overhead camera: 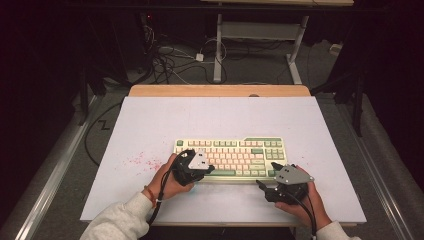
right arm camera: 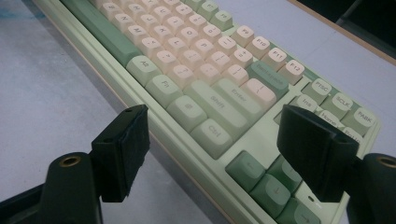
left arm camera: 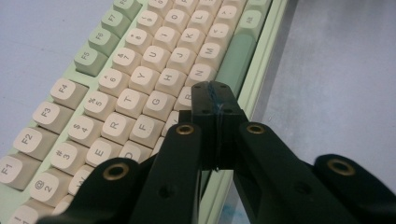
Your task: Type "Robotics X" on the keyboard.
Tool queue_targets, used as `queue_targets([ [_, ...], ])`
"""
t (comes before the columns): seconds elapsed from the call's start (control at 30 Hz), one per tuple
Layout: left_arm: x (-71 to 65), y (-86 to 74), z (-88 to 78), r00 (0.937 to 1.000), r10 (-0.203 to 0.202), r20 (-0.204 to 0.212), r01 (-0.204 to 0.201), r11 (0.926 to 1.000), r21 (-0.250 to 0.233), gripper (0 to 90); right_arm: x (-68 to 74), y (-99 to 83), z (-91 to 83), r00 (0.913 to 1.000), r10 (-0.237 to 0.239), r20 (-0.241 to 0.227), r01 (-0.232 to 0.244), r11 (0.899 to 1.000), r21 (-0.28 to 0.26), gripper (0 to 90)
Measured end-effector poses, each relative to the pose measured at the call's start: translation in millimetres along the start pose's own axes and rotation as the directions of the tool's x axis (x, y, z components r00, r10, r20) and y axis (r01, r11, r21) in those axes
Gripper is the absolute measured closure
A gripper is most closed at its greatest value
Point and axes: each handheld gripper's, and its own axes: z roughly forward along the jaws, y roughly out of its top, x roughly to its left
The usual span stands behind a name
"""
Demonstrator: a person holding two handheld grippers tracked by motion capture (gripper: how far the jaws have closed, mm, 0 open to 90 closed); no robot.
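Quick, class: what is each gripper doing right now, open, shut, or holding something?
Left gripper: shut, nothing between its jaws, tip over the keyboard near the B key.
Right gripper: open, holding nothing, jaws apart at the keyboard's right end.

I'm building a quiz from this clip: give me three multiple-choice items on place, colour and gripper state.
1. Where do the left gripper tips sit?
A. over the bottom letter row by the space bar
B. over the arrow keys
C. off the table

2. What colour is the space bar?
A. red
B. green
C. black

3. How do the right gripper jaws stand?
A. shut
B. clamped on a key
C. open

Answers: 1 A, tips beside N on the keyboard; 2 B, it is plainly green; 3 C, a wide gap shows between them.
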Motion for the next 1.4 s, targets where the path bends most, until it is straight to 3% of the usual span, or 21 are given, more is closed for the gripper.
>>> queue_targets([
  [0.43,-2.3,4.4,8.5,0.9998,0.014,0.015,-0.014,0.9998,0.011,87.1,0.2,-0.2,-1.2,1.0,0.0,0.001,0.0,1.0,-0.002,26.1],
  [0.57,-3.3,3.7,14.4,0.9995,0.022,0.022,-0.023,0.9987,0.046,87.7,0.8,-0.9,-0.5,1.0,-0.007,-0.001,0.007,1.0,0.007,26.2],
  [1.4,3.0,8.1,0.2,0.9998,0.013,-0.014,-0.013,0.9997,-0.02,83.8,1.4,-0.6,-0.3,0.9999,-0.01,-0.006,0.01,1.0,0.007,26.2],
])
